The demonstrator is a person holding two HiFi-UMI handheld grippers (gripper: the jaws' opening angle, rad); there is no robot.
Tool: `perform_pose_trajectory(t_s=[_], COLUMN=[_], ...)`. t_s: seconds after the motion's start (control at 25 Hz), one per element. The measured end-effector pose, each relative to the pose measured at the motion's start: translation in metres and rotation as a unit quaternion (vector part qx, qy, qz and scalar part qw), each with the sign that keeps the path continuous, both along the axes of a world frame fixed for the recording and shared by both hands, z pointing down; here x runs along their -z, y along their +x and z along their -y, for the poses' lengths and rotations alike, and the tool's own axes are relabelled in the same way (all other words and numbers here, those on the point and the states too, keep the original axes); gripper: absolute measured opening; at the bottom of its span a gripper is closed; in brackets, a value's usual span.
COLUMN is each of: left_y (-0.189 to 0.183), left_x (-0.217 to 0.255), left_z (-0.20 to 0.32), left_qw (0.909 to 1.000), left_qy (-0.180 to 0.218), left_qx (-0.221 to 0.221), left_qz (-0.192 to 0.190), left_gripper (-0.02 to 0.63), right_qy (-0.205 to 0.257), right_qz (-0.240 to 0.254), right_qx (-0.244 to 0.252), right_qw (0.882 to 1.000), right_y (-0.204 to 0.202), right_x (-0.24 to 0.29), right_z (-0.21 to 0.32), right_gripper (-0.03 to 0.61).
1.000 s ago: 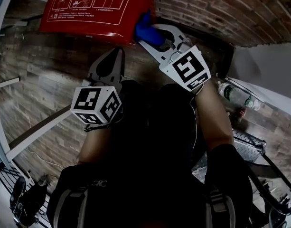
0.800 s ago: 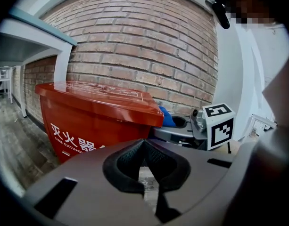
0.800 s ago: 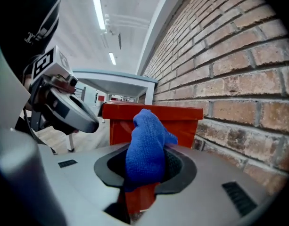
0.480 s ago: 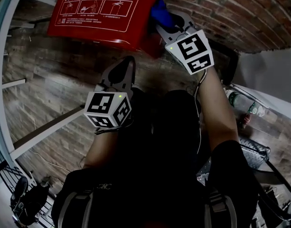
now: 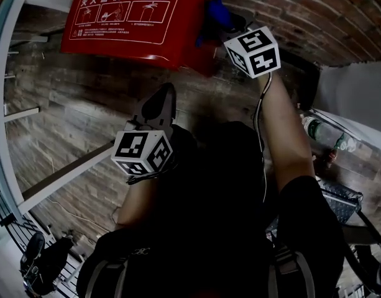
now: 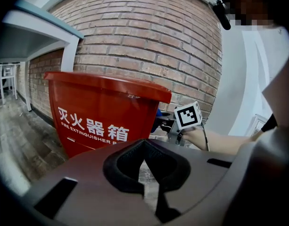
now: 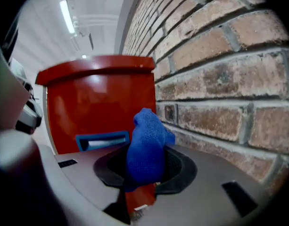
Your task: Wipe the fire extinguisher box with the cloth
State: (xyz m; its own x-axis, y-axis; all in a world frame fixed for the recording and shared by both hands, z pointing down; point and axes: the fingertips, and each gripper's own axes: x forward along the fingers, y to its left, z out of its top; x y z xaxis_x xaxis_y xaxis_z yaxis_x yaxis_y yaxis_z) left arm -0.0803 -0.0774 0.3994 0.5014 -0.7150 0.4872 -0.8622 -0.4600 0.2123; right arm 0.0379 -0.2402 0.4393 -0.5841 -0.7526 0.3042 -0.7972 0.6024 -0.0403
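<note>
The blue cloth [image 7: 145,147] is clamped in the right claw [image 7: 143,180] by what looks like a small bunch, so a hard drag over the red box [image 7: 99,102] could pull it loose. The claw could also knock the brick wall [image 7: 219,79] just to its right. The cloth is at the box's right side, near the far top corner; contact is unclear. The left claw [image 6: 145,164], jaws together on nothing, hangs nearer, apart from the box's front.

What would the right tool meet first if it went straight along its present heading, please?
Most likely the side of the red fire extinguisher box, touched first by the blue cloth in the right tool, though depth is uncertain.
</note>
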Motion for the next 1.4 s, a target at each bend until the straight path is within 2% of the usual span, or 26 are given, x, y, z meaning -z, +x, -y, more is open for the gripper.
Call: perform_pose_trajectory(t_s=[0.08, 0.12, 0.36, 0.56, 0.72, 0.88, 1.16, 1.4], left_y=[-0.004, -0.007, -0.02, -0.017, -0.013, -0.018, -0.042, -0.052], left_x=[-0.005, -0.008, -0.019, -0.035, -0.041, -0.05, -0.05, -0.064], left_z=[-0.001, -0.002, -0.013, -0.015, -0.018, -0.021, -0.018, -0.018], left_qw=[0.9997, 0.9995, 0.9994, 0.9994, 0.9993, 0.9991, 0.9983, 0.9975], left_qy=[-0.016, -0.021, -0.027, -0.034, -0.037, -0.041, -0.043, -0.055], left_qx=[0.014, 0.02, 0.021, 0.009, 0.006, 0.01, 0.03, 0.033], left_qz=[-0.012, -0.015, 0.0, 0.009, 0.0, 0.007, 0.025, 0.032], left_gripper=[0.008, 0.008, 0.008, 0.008, 0.008, 0.008, 0.008, 0.008], right_qy=[-0.01, -0.018, -0.069, -0.107, -0.126, -0.159, -0.219, -0.261], right_qz=[-0.025, -0.021, 0.102, 0.131, 0.125, 0.109, 0.085, 0.091], right_qx=[-0.011, -0.014, -0.022, -0.029, -0.031, -0.044, -0.054, -0.067], right_qw=[1.0, 1.0, 0.992, 0.985, 0.984, 0.98, 0.97, 0.959], right_y=[0.001, 0.0, 0.0, 0.0, -0.002, 0.003, 0.006, 0.005], right_x=[-0.024, -0.034, -0.071, -0.109, -0.144, -0.178, -0.244, -0.295], right_z=[0.003, 0.002, 0.0, -0.001, 0.001, 0.007, 0.011, 0.0], right_gripper=[0.126, 0.126, 0.126, 0.126, 0.126, 0.126, 0.126, 0.126])
